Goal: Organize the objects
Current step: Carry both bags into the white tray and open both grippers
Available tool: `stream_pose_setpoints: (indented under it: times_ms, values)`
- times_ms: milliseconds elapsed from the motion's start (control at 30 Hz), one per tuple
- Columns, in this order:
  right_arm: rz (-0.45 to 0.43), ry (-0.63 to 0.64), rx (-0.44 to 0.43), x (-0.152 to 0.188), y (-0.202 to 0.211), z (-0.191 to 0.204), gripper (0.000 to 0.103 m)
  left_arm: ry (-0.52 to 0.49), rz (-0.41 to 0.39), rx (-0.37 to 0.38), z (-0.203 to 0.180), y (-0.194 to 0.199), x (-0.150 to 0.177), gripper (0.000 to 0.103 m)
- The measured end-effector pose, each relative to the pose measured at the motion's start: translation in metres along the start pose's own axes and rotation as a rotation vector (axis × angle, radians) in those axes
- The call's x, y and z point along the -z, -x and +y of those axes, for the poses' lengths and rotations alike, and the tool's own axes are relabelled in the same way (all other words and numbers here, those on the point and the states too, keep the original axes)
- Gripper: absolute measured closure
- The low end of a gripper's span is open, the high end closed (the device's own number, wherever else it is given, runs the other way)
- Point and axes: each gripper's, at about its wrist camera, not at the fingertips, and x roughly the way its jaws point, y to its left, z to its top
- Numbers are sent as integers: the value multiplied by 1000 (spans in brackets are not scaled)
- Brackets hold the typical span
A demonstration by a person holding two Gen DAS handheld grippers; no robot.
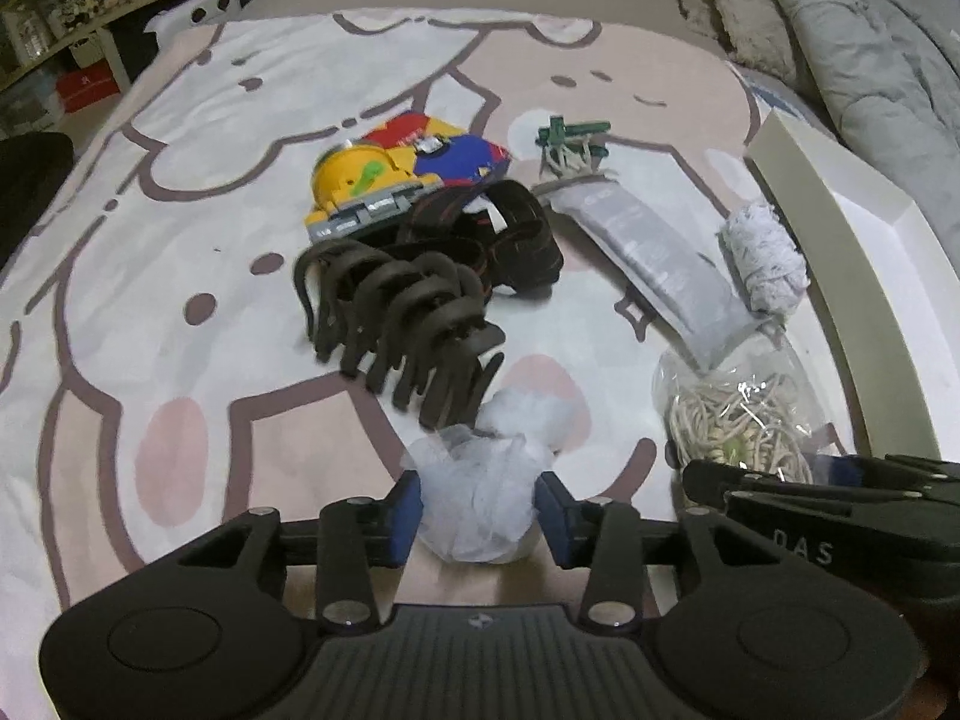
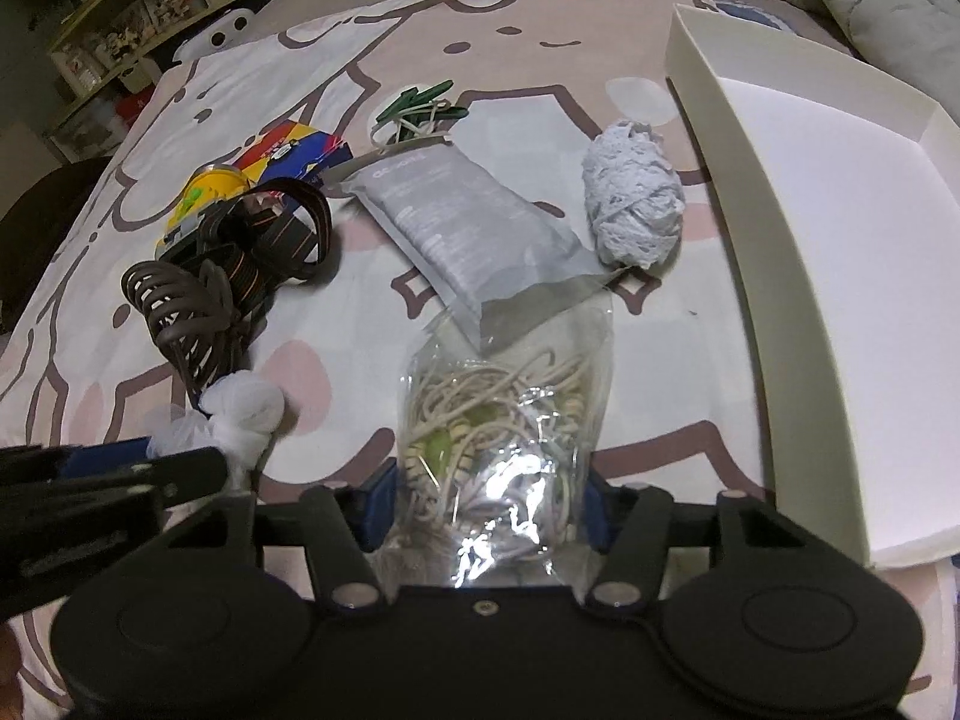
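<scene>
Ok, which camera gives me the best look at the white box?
The right wrist view: the white box shows its open interior and near wall. The left wrist view catches only its long side wall and a sliver of interior at the right edge.

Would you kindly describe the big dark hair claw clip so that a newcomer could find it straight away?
Start at the white cardboard tray on the right of the pink cartoon-print sheet, then look left across the sheet past the grey pouch. The hair claw clip lies just in front of the coiled dark strap. It alone has rows of curved brown teeth.
</scene>
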Motion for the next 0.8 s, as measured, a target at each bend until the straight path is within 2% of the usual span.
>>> stream_pose_setpoints:
  times_ms: [100, 233, 367, 800]
  values:
    - [0, 12, 1, 0, 0, 0, 45, -7, 12, 8, -2, -4, 0, 61]
    - [-3, 15, -7, -1, 3, 0, 49, -17, 13, 15, -5, 0, 2, 75]
    - [-35, 18, -10, -3, 13, -3, 51, 0, -31, 27, -4, 15, 1, 86]
    - [-276, 61, -52, -16, 87, -9, 51, 87, -242, 144, -2, 81, -12, 87]
